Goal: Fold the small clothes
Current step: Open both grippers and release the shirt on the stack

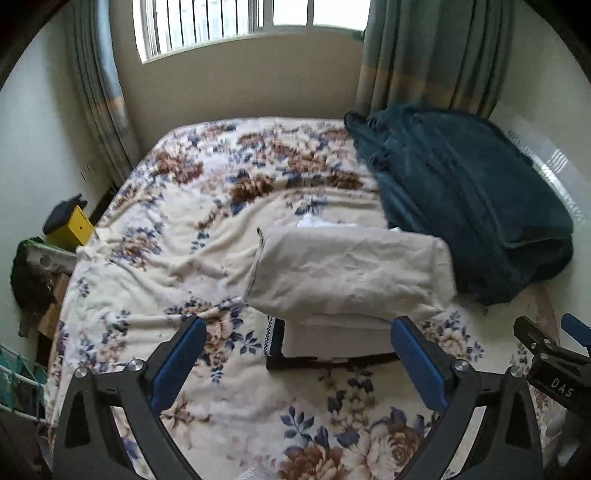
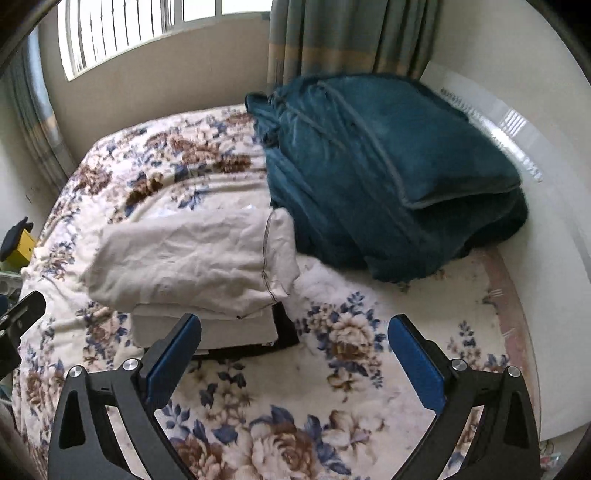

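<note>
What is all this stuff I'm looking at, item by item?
Cream garment: one, folded, topmost on the pile mid-bed.
White folded cloth: one, directly beneath it.
Dark item with zigzag trim: one, black, bottom of the pile.
Teal blanket: one, heaped at the bed's far right.
Floral bedspread: one, cream with brown and blue flowers, covering the bed.
Curtains: two, grey-green, flanking the window.
Yellow box: one, left of the bed.
Left tongs: black, blue pads, open, empty.
Right tongs: same, open, empty.

folded garment (image 1: 347, 273) atop clothes stack (image 1: 332, 339) on bed (image 1: 184, 236); heaped blanket (image 1: 469, 206) right of it, by wall
</note>
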A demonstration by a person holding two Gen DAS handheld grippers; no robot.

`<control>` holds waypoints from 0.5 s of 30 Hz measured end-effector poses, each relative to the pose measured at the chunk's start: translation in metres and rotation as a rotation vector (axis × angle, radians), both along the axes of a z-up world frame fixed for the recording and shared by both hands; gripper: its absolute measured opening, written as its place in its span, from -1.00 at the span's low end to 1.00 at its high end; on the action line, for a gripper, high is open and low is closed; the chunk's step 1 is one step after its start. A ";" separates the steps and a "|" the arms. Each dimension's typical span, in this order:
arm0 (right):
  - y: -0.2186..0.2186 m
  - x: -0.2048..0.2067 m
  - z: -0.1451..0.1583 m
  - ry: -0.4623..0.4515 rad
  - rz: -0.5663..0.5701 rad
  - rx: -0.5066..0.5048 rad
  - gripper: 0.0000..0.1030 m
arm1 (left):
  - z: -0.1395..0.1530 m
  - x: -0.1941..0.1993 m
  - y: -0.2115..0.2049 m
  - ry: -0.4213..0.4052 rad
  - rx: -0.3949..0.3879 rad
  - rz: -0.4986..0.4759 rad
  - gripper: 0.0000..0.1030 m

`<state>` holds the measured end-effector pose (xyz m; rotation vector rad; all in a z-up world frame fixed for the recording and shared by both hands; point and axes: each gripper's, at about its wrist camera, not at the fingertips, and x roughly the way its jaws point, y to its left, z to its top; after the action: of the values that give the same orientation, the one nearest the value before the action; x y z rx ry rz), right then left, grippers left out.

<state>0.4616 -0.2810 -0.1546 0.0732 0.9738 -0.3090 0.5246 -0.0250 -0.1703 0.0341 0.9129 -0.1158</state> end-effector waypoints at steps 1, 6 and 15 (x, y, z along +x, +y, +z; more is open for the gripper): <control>0.000 -0.010 0.012 -0.011 0.003 0.001 1.00 | 0.010 -0.009 0.000 -0.009 0.000 -0.002 0.98; 0.012 -0.067 0.071 -0.065 0.018 -0.026 1.00 | 0.059 -0.059 0.000 -0.056 0.009 -0.039 0.98; 0.035 -0.181 0.172 -0.176 0.048 -0.064 1.00 | 0.130 -0.150 0.015 -0.123 0.002 -0.032 0.98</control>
<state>0.2803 -0.2456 0.0174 0.0179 0.7897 -0.2846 0.3744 -0.0104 -0.0400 0.0568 0.7893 -0.1414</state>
